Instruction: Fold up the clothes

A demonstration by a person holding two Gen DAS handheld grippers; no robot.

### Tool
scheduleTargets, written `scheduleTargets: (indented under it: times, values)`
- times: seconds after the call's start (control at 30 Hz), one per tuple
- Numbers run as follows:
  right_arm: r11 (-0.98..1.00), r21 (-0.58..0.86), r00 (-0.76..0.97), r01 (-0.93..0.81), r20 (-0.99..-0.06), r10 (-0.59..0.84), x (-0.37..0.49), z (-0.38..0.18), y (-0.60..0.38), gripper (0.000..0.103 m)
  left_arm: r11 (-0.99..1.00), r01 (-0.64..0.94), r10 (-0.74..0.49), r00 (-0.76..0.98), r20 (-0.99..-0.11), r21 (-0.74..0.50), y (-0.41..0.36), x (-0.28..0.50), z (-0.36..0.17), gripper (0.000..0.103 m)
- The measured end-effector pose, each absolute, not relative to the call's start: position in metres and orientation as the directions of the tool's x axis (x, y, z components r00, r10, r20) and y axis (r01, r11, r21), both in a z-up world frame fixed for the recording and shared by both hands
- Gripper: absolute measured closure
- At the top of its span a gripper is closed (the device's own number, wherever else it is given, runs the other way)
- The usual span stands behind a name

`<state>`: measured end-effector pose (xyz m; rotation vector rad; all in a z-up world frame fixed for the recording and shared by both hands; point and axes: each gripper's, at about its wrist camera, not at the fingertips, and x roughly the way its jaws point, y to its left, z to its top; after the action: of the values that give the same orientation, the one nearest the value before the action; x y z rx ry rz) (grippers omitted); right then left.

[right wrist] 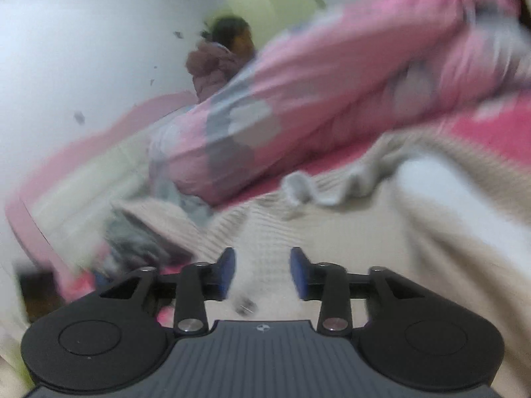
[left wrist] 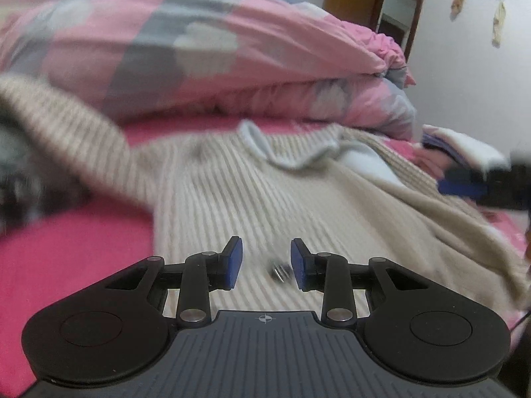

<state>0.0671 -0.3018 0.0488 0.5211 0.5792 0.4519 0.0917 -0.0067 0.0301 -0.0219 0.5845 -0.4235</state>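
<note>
light: dim, even indoor, soft shadows | blur: motion smearing both views, right wrist worse | edges: fisheye bending, corners darkening

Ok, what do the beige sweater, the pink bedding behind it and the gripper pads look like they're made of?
Sweater: ribbed knit, probably wool or acrylic, matte; parallel ridges show. Quilt: puffy, padded woven fabric, likely cotton or polyester, soft and faintly shiny. Left gripper pads: blue, matte, likely rubber or foam, on black plastic fingers.

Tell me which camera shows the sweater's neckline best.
The left wrist view. There the beige ribbed sweater lies spread on the pink bed, its pale collar nearly centred and only mildly blurred. The right wrist view shows the collar too, but tilted, more smeared by motion, and farther off centre.
</note>
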Motion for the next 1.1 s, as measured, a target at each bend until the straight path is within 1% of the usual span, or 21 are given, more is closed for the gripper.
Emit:
scheduleTargets:
  times: [0.07,0.2,0.27,0.33,0.4,0.47,0.53,0.57,0.6,0.63,0.67,0.7,0.73,0.83,0.9,0.93,1.03,1.1]
  values:
    - [0.719,0.665,0.696,-0.2,-0.421,0.582,0.12,0.045,-0.295,0.061,0.913,0.389,-0.394,0.761,-0.515,-0.123,-0.014,0.113,0.025,0.072]
    - [0.688,0.722,0.636,-0.074,-0.497,0.59,0.219,0.017,-0.276,0.061,0.906,0.383,-0.418,0.759,-0.499,-0.177,-0.017,0.157,0.001,0.072]
    - [0.625,0.78,0.592,0.024,-0.515,0.62,0.256,-0.01,-0.273,0.06,0.903,0.379,-0.429,0.762,-0.485,-0.203,-0.018,0.169,-0.01,0.072]
    - [0.612,0.789,0.584,0.06,-0.525,0.62,0.282,-0.029,-0.267,0.06,0.898,0.382,-0.44,0.763,-0.473,-0.219,-0.016,0.175,-0.022,0.072]
    - [0.651,0.759,0.599,0.022,-0.531,0.6,0.3,-0.039,-0.257,0.059,0.895,0.383,-0.446,0.761,-0.471,-0.229,-0.013,0.178,-0.033,0.072]
    - [0.707,0.705,0.607,-0.058,-0.538,0.585,0.312,-0.042,-0.244,0.056,0.896,0.371,-0.444,0.746,-0.497,-0.244,-0.008,0.183,-0.042,0.072]
    - [0.755,0.641,0.601,-0.141,-0.55,0.58,0.319,-0.045,-0.231,0.047,0.884,0.366,-0.467,0.73,-0.499,-0.292,-0.001,0.187,-0.045,0.072]
    - [0.772,0.61,0.601,-0.177,-0.555,0.576,0.321,-0.045,-0.225,0.04,0.878,0.363,-0.477,0.726,-0.495,-0.313,0.003,0.188,-0.046,0.072]
    - [0.786,0.587,0.612,-0.196,-0.553,0.566,0.321,-0.043,-0.221,0.041,0.871,0.361,-0.487,0.722,-0.491,-0.334,0.006,0.189,-0.047,0.072]
    - [0.798,0.563,0.622,-0.215,-0.551,0.556,0.322,-0.041,-0.218,0.044,0.864,0.358,-0.498,0.718,-0.487,-0.354,0.01,0.19,-0.048,0.072]
    - [0.81,0.538,0.633,-0.233,-0.548,0.547,0.322,-0.038,-0.215,0.064,0.859,0.355,-0.503,0.718,-0.481,-0.369,0.013,0.19,-0.049,0.073]
    - [0.821,0.513,0.643,-0.251,-0.545,0.538,0.322,-0.036,-0.211,0.092,0.861,0.35,-0.497,0.731,-0.468,-0.368,0.015,0.188,-0.047,0.073]
    - [0.831,0.487,0.654,-0.269,-0.541,0.528,0.322,-0.034,-0.208,0.094,0.865,0.346,-0.489,0.745,-0.454,-0.365,0.016,0.186,-0.046,0.073]
    - [0.859,0.403,0.691,-0.316,-0.522,0.499,0.323,-0.024,-0.198,0.095,0.88,0.321,-0.453,0.787,-0.419,-0.35,0.021,0.181,-0.041,0.072]
    - [0.886,0.338,0.748,-0.317,-0.485,0.453,0.323,-0.002,-0.197,0.095,0.899,0.287,-0.41,0.817,-0.406,-0.331,0.024,0.18,-0.039,0.072]
    - [0.9,0.308,0.77,-0.309,-0.474,0.427,0.325,0.008,-0.197,0.095,0.903,0.269,-0.397,0.819,-0.415,-0.334,0.026,0.182,-0.04,0.072]
    - [0.937,0.238,0.809,-0.257,-0.477,0.343,0.342,0.02,-0.201,0.095,0.903,0.232,-0.385,0.81,-0.443,-0.361,0.033,0.185,-0.044,0.072]
    - [0.952,0.223,0.829,-0.21,-0.476,0.295,0.359,0.021,-0.206,0.095,0.901,0.225,-0.386,0.806,-0.449,-0.37,0.036,0.184,-0.045,0.072]
